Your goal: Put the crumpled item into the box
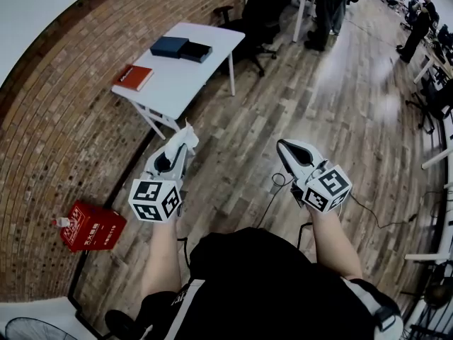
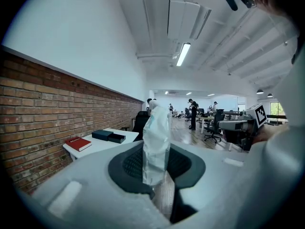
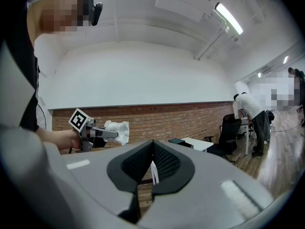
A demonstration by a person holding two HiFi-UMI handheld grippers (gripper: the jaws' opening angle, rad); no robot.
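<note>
My left gripper [image 1: 187,144] is shut on a crumpled white item [image 1: 189,134], which sticks up past its tips; in the left gripper view the crumpled item [image 2: 157,144] stands upright between the pads. Ahead stands a white table [image 1: 202,73] with an open black box [image 1: 196,51], a dark blue lid [image 1: 169,46] beside it and a red book [image 1: 132,76]. The same black box [image 2: 116,138] shows in the left gripper view. My right gripper [image 1: 282,146] is shut and holds nothing; from its own view the left gripper [image 3: 110,133] and its crumpled item [image 3: 119,130] show to the left.
A brick wall [image 1: 64,140] runs along the left. A red carton [image 1: 93,227] lies on the wooden floor by the wall. A black office chair [image 1: 258,13] stands beyond the table, and a person [image 1: 330,6] stands further back. A cable [image 1: 272,190] trails on the floor.
</note>
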